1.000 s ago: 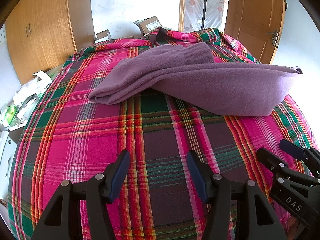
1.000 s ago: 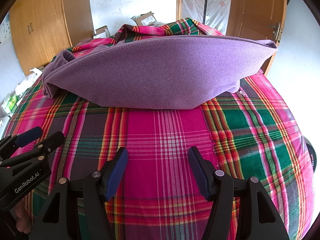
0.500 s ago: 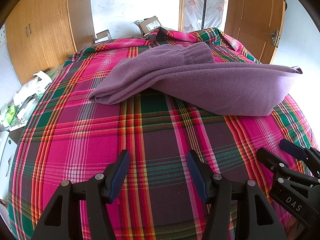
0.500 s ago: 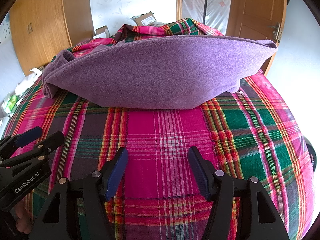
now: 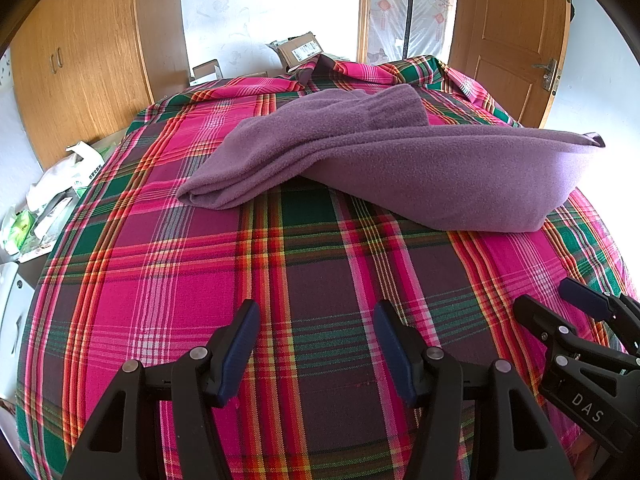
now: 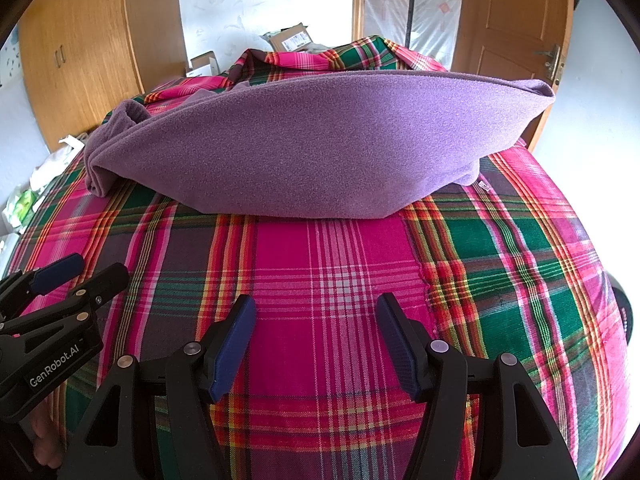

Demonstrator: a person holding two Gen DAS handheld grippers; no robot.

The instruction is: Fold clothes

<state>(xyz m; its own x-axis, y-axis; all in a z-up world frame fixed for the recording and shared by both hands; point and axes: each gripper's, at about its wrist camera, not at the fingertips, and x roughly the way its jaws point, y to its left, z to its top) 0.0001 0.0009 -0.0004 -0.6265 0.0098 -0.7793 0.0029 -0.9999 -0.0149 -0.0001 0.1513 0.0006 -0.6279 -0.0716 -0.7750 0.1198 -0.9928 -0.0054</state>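
Note:
A purple fleece garment [image 5: 400,164] lies folded on the plaid bedspread [image 5: 168,280], with a sleeve laid across its top toward the left. In the right wrist view the same garment [image 6: 320,148] stretches across the middle of the bed, its folded edge facing me. My left gripper [image 5: 316,332] hovers open over bare bedspread, well short of the garment. My right gripper [image 6: 316,328] is open too, nothing between its fingers, a short way before the garment's near edge. Each gripper shows at the other view's lower corner: right gripper [image 5: 560,304], left gripper [image 6: 80,272].
Wooden wardrobe doors [image 5: 80,72] stand at the left and a wooden door [image 5: 516,36] at the right. Cardboard boxes [image 5: 300,48] sit beyond the bed's far end. Plastic bags [image 5: 60,188] lie on the floor at the left.

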